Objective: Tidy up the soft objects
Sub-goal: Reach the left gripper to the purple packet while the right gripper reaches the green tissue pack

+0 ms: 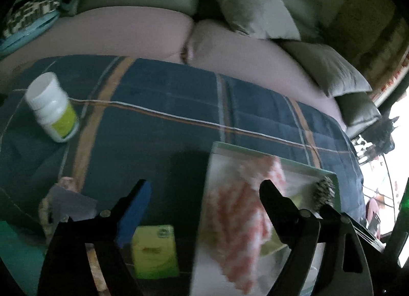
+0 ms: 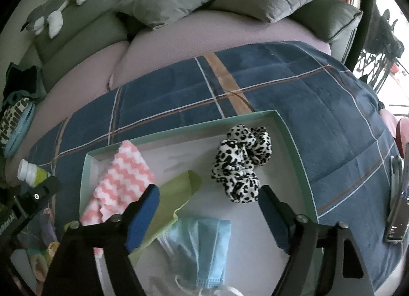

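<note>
I see both my left tool (image 1: 204, 188) and right tool (image 2: 208, 193) spread wide, empty. Pink cloth (image 2: 120, 181), leopard scrunchie (image 2: 241, 163), blue mask (image 2: 199, 247) lie in the tray (image 2: 179, 127); pill bottle (image 1: 52, 106) lies beside it on the blanket (image 1: 166, 96).

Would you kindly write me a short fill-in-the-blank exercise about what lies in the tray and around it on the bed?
1. The leopard-print scrunchie lies inside the ____ tray.
2. The pink-and-white cloth has a ____ pattern.
3. The face mask in the tray is light ____.
4. The white bottle stands on the ____ blanket, outside the tray.

Missing words: green; zigzag; blue; plaid
</note>
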